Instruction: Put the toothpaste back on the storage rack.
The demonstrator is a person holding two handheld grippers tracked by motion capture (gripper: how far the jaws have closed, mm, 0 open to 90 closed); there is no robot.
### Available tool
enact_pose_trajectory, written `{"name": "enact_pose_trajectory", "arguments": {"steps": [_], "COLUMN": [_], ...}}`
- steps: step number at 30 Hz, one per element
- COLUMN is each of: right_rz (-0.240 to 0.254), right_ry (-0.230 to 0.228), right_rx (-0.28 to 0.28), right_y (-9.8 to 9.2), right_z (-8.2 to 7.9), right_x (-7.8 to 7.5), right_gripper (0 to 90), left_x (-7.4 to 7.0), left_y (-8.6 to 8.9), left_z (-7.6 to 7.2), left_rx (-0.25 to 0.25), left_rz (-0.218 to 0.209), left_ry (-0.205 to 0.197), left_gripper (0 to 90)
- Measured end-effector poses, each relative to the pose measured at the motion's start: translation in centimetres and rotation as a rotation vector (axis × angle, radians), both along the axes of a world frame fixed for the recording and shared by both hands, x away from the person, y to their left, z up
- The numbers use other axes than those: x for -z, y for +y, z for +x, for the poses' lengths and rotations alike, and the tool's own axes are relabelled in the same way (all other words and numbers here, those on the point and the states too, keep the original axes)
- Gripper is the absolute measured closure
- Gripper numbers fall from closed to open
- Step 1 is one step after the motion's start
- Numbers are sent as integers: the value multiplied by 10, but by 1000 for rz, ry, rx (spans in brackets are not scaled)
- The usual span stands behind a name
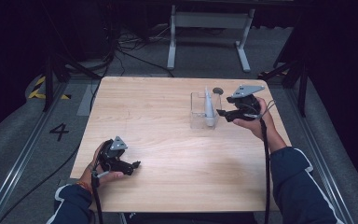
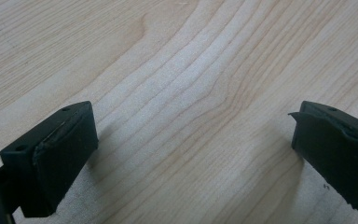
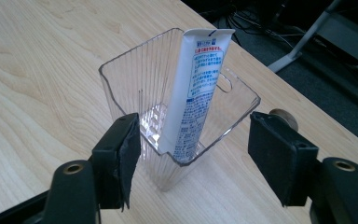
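On the light wooden table (image 1: 168, 116), seen from the high view, a clear plastic container (image 1: 204, 111) stands toward the far right, with a white tube (image 1: 209, 108) upright inside it. A small dark round object (image 1: 217, 90) lies on the table just behind the container. The right gripper (image 1: 223, 112), held in the person's right hand (image 1: 254, 122), sits just beside the container's right side, its jaws pointing at it. The left gripper (image 1: 135, 164) rests in the left hand (image 1: 103, 169) near the front left of the table, well apart from the container. A white table frame (image 1: 209, 28) stands on the grey floor beyond.

From the left gripper view, the left gripper (image 2: 193, 158) has its two black jaws spread wide over bare wood grain, with nothing between them.

From the right gripper view, the right gripper (image 3: 198, 151) has its jaws wide apart, one on each side of the ribbed clear container (image 3: 135, 88). The left jaw is just beside the container's wall; whether it touches cannot be told. The right jaw stands clear of it. The white tube (image 3: 193, 93) with blue print leans inside the container, its flat crimped end up. The round brownish object (image 3: 284, 117) peeps out behind the right jaw.
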State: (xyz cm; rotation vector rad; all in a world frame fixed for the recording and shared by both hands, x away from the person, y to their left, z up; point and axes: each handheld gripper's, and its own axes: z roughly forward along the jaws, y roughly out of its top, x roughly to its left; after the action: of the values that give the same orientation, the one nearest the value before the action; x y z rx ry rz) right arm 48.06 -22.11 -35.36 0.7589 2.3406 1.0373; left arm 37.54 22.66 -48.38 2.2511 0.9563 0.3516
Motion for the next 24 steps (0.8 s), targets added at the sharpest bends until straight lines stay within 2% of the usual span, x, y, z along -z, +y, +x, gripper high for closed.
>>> {"name": "enact_pose_trajectory", "arguments": {"steps": [11,24], "right_rz": [-33,-64], "right_ry": [-2,-19], "right_rx": [-6,-8], "right_y": [-8,-21], "right_z": [-16,-35], "right_x": [-1,4], "right_gripper": [306,303], "left_x": [0,0], "left_y": [0,0], "left_z": [0,0], "left_rx": [1,0], "left_rz": [0,3], "left_ry": [1,-2], "left_gripper": [6,6]}}
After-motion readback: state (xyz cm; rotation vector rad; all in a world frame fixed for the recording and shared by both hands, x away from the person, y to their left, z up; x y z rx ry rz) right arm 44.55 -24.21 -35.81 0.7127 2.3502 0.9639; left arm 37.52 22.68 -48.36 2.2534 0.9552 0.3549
